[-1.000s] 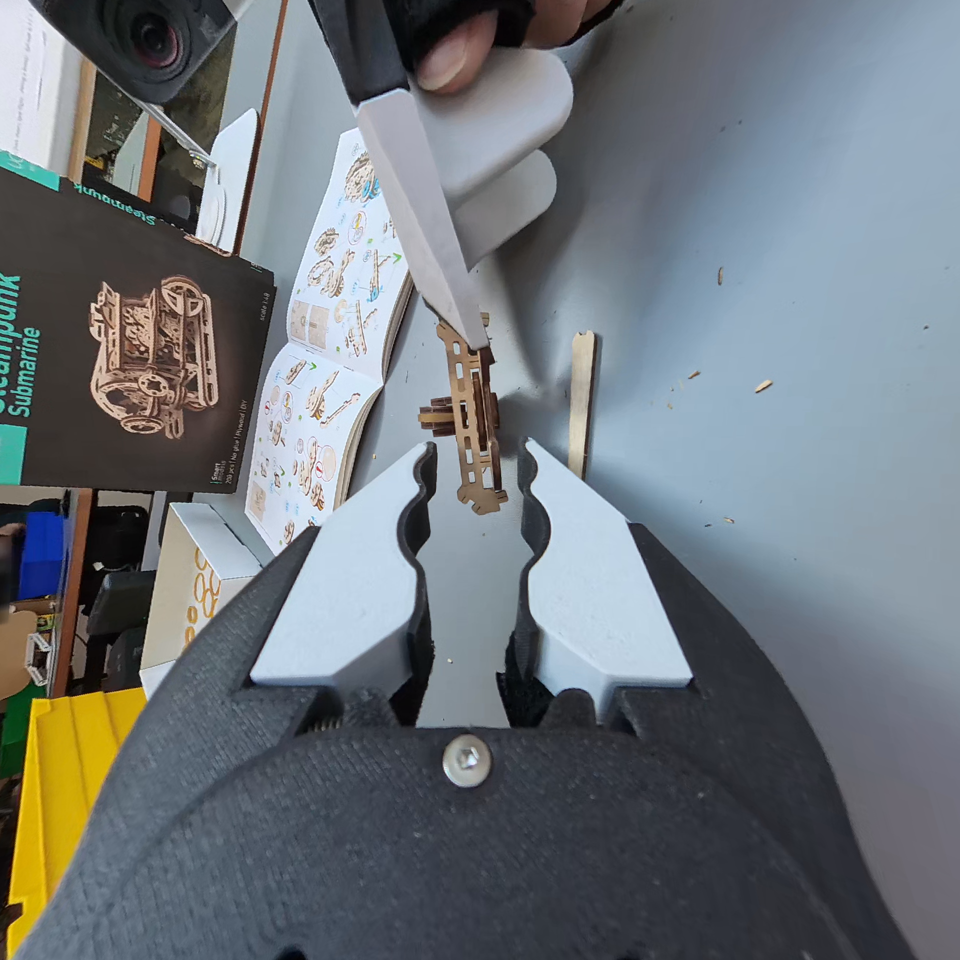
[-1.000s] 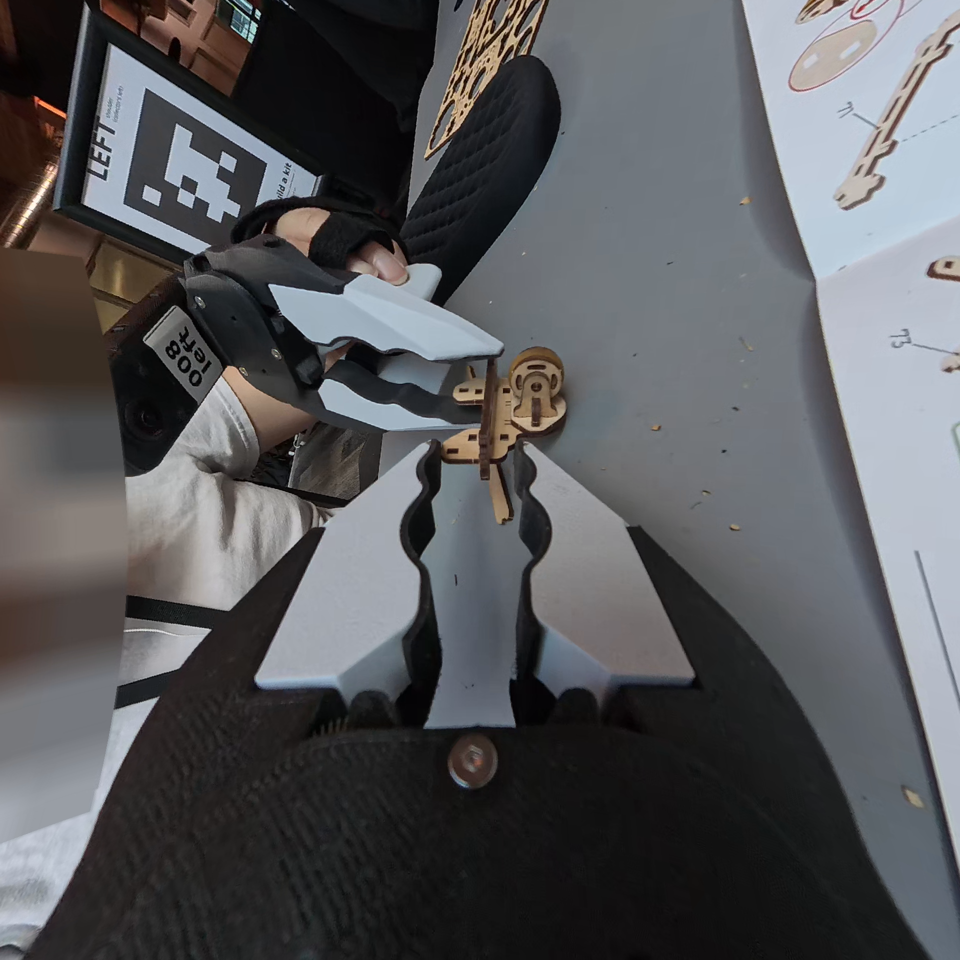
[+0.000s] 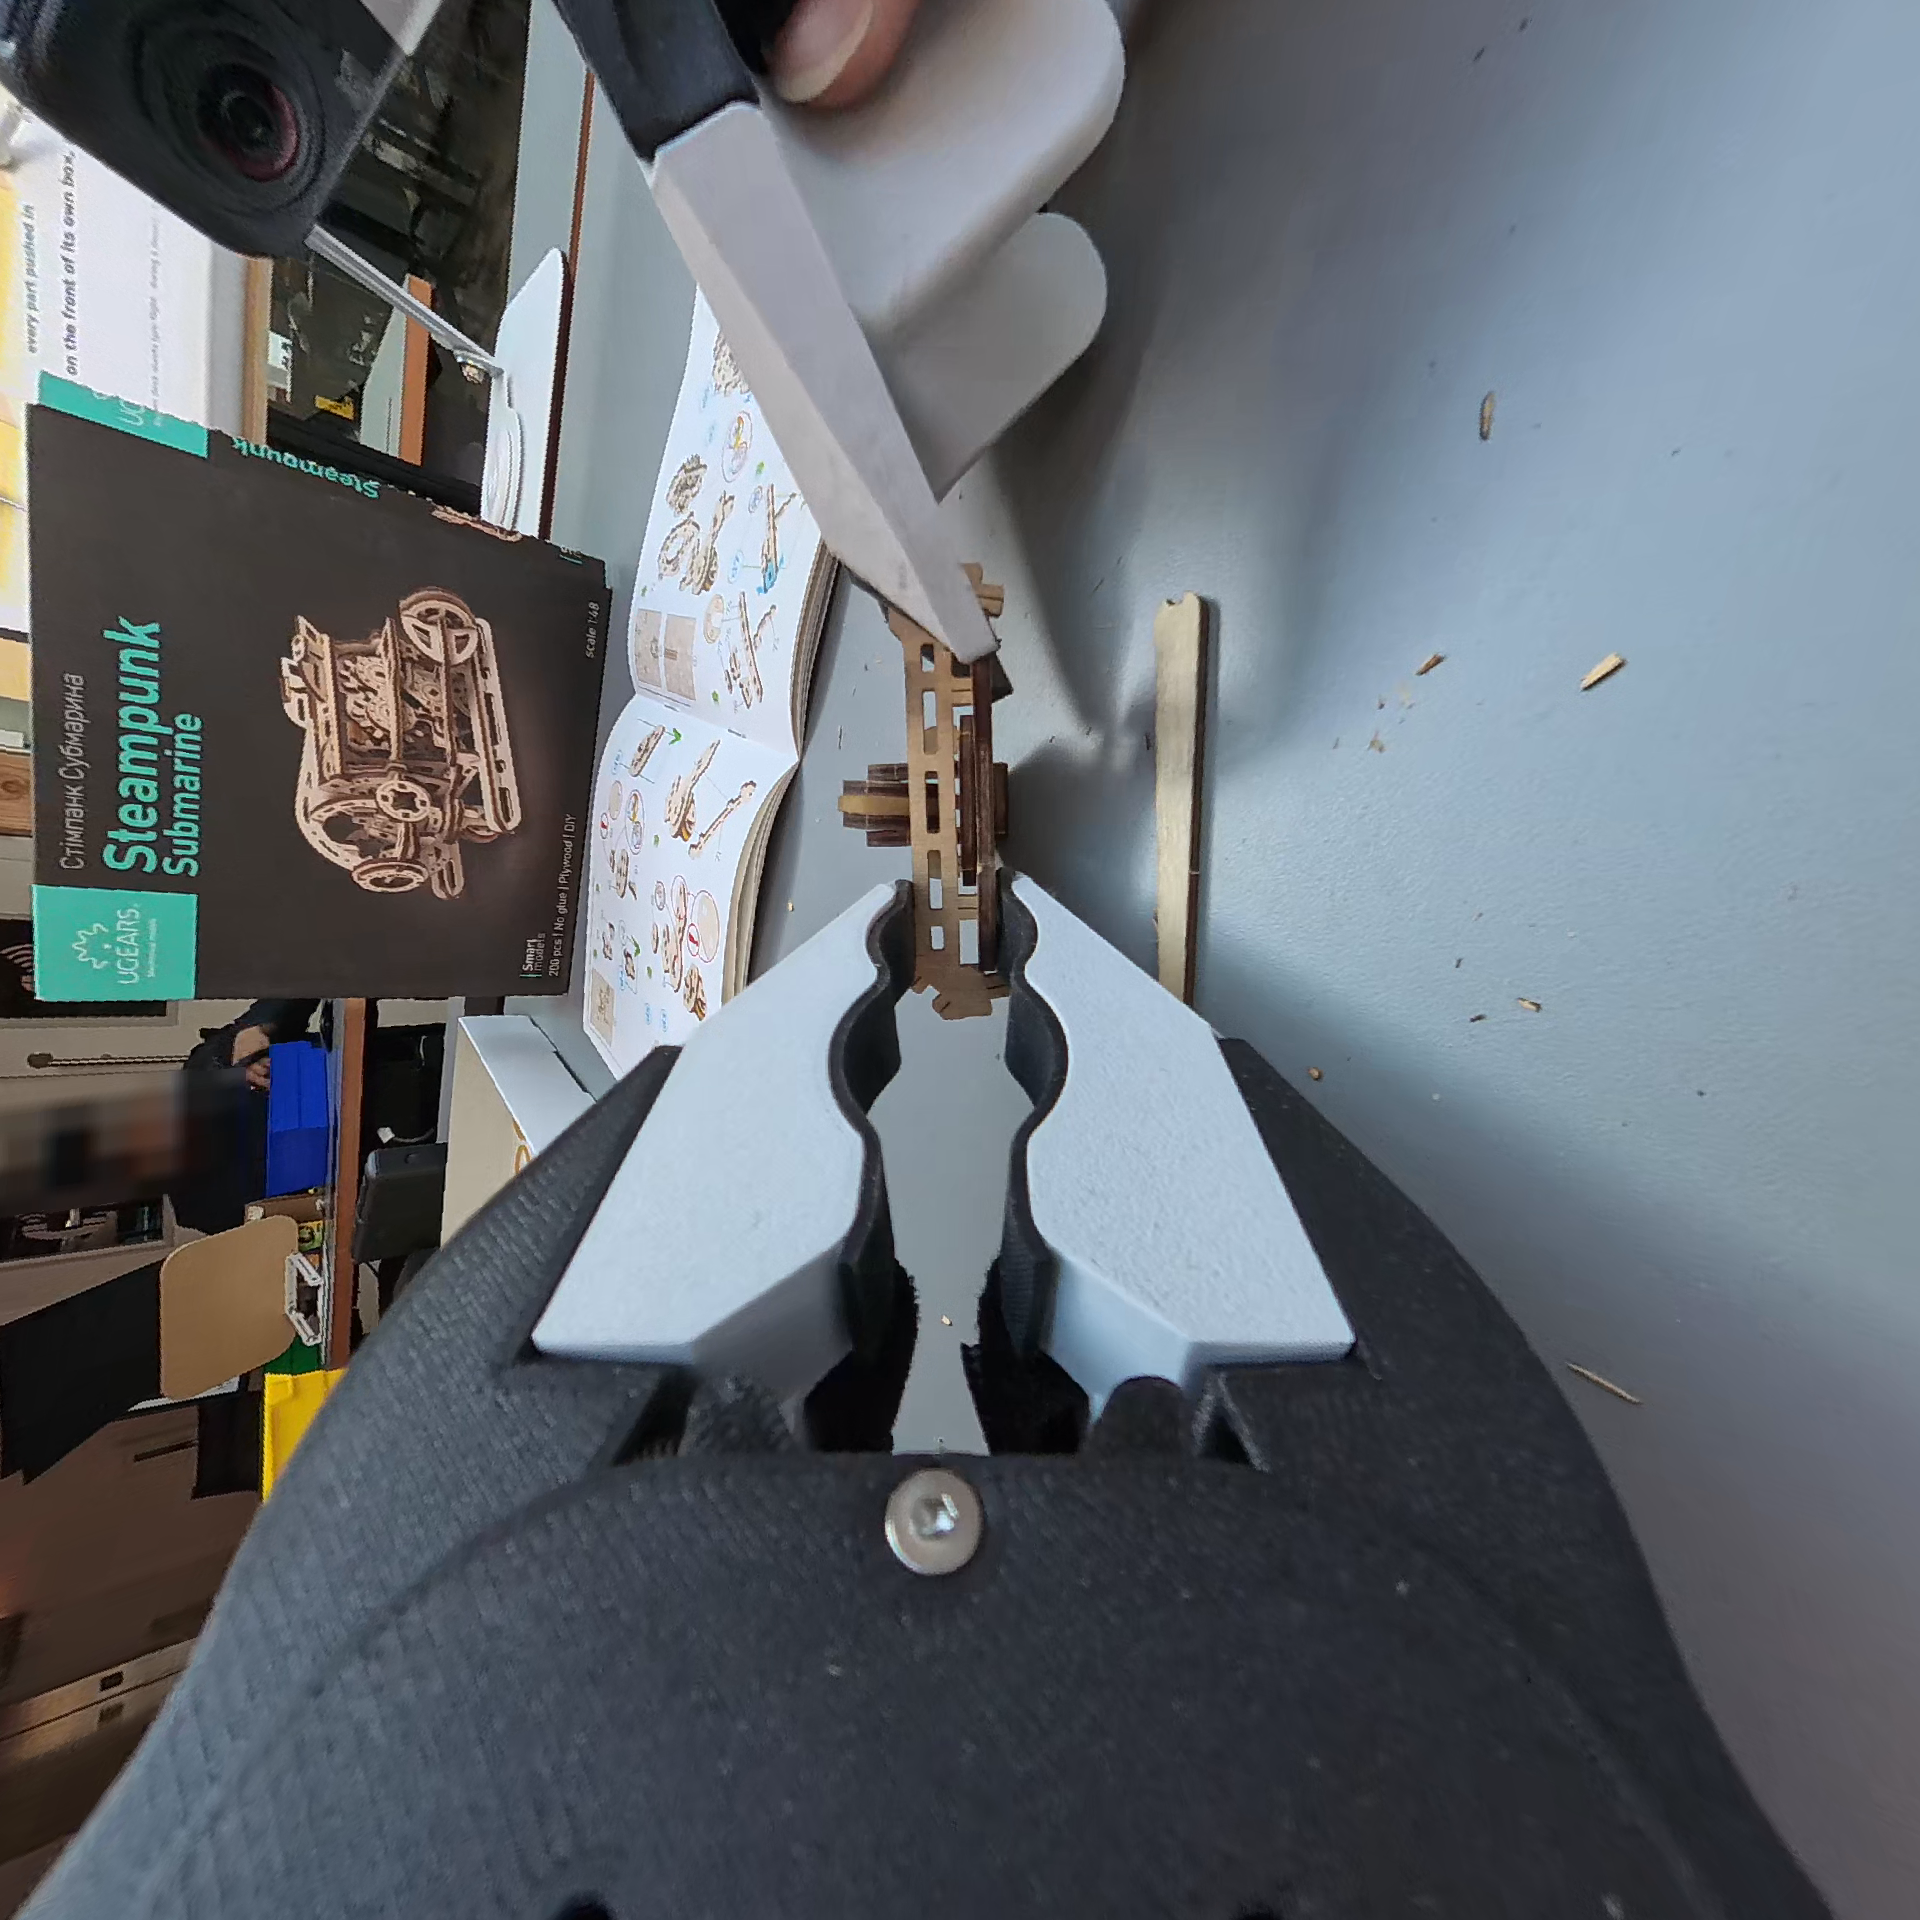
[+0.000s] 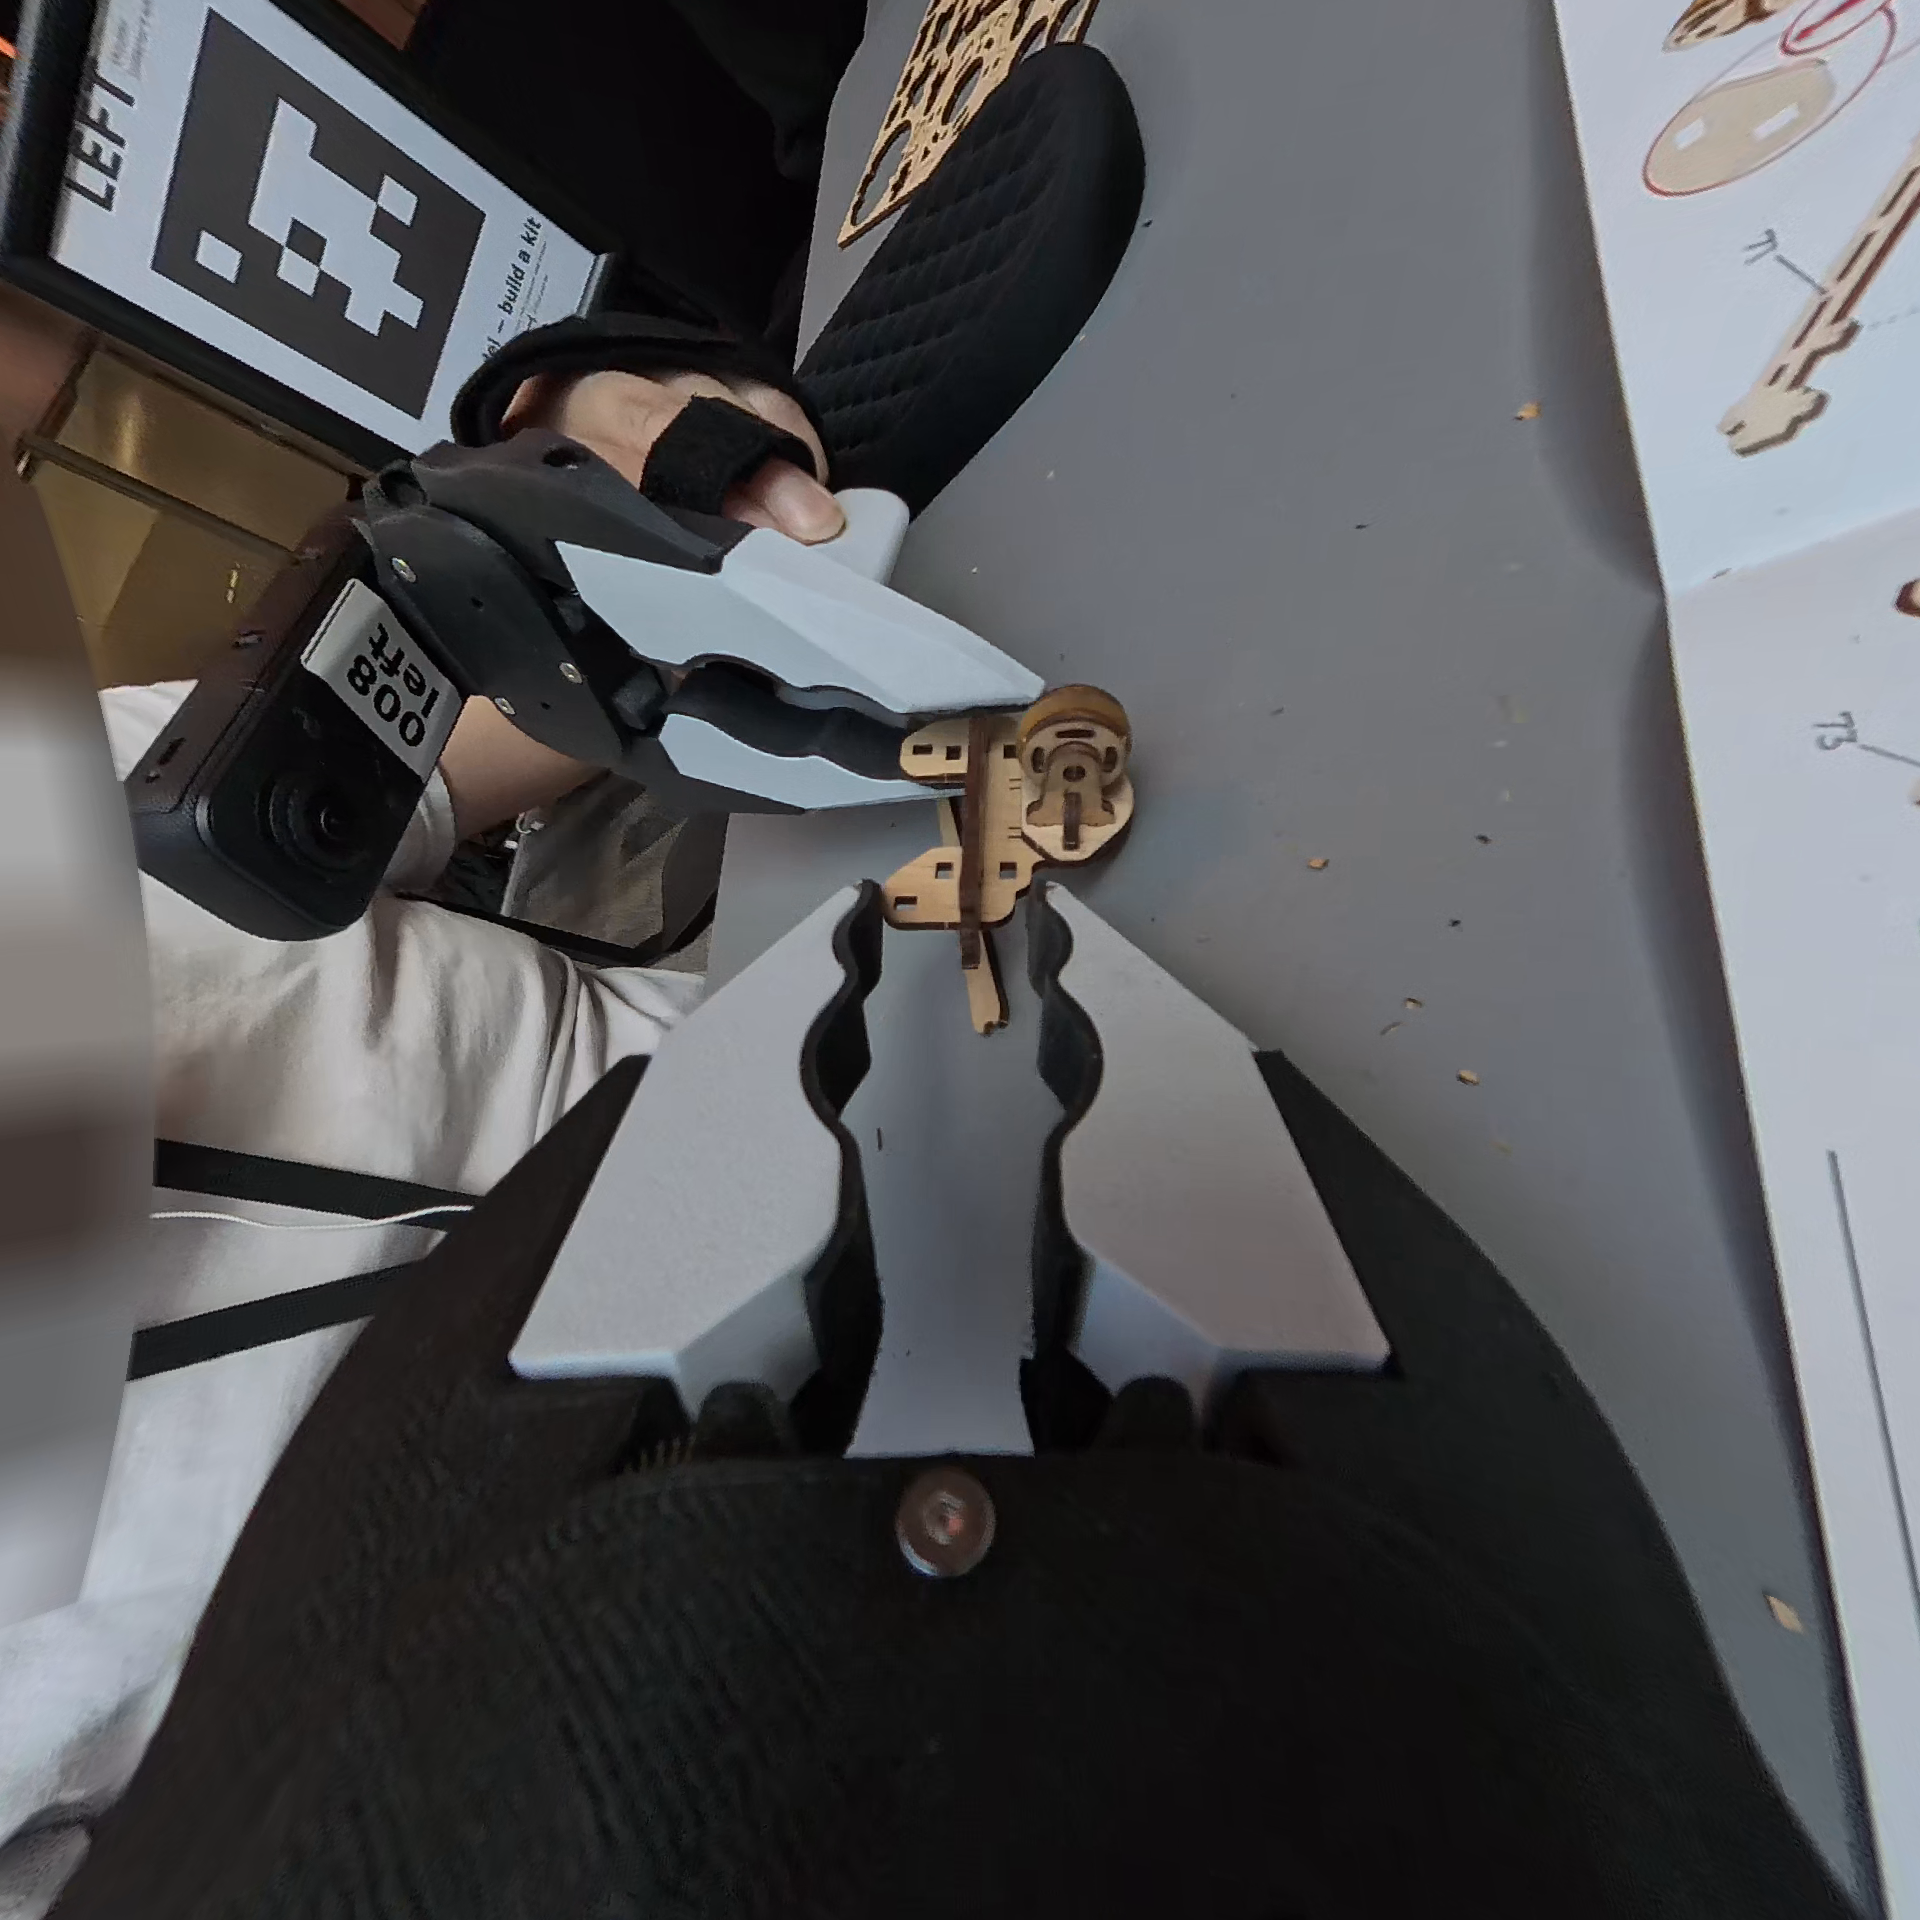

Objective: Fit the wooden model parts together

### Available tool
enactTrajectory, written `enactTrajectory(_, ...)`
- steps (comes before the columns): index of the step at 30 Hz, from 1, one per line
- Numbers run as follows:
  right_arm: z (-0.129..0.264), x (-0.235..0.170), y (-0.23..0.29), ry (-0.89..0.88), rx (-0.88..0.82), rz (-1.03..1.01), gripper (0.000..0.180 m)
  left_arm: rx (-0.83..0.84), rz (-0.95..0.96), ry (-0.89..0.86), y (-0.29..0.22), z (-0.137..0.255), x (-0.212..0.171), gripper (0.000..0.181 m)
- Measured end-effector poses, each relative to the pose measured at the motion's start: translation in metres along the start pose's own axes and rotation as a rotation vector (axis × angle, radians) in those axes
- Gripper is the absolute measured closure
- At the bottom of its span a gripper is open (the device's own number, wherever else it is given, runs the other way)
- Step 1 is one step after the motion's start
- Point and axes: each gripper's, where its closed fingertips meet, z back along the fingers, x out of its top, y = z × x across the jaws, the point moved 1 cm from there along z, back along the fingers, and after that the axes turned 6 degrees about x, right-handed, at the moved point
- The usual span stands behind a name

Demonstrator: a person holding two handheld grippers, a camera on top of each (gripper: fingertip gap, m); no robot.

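Grey and matte, the worktop (image 3: 1558, 935) carried small wood chips and splinters scattered around. On it stood the wooden model assembly (image 3: 951, 810), made of thin laser-cut plywood. It had a long flat strip with rows of small rectangular slots, a darker strip fitted across it, and a short stack of toothed pieces sticking out on one side. From the right wrist view the same assembly (image 4: 977, 821) showed light tabbed plates and a round disc part with a keyhole-shaped cutout.

The left claw (image 3: 951, 914) was narrowed around the near end of the slotted strip, with both pads touching the wood. The right claw (image 4: 951, 904) stood partly open, its tips on either side of a lower plate and a thin stem of the assembly; I could not tell if they pressed it. In the left wrist view one tip of the right claw (image 3: 966, 644) touched the far end of the strip.

A loose wooden stick (image 3: 1179, 790) lay just beside the assembly. An open instruction booklet (image 3: 696, 748) lay near it, and a dark kit box (image 3: 312, 707) stood behind; whether anything was inside was not visible.
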Motion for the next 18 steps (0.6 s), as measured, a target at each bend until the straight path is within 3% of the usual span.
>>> enactTrajectory(3,0.006,0.005,0.007,0.042,-0.094,0.236,0.146,-0.006,-0.017,0.016,0.001,0.001,-0.001,0.167)
enactTrajectory(5,0.011,0.015,0.021,0.042,-0.192,0.530,0.139,-0.021,-0.012,0.027,0.001,0.001,-0.002,0.167)
enactTrajectory(8,0.013,0.015,0.024,0.161,-0.488,0.912,0.131,-0.041,-0.001,0.045,0.002,0.001,-0.004,0.167)
enactTrajectory(14,-0.003,0.009,-0.004,0.413,-0.799,1.094,0.146,-0.057,0.002,0.071,0.007,0.001,-0.003,0.167)
enactTrajectory(18,-0.003,0.014,-0.011,0.414,-0.854,1.102,0.161,-0.068,0.002,0.078,0.007,0.001,-0.002,0.167)
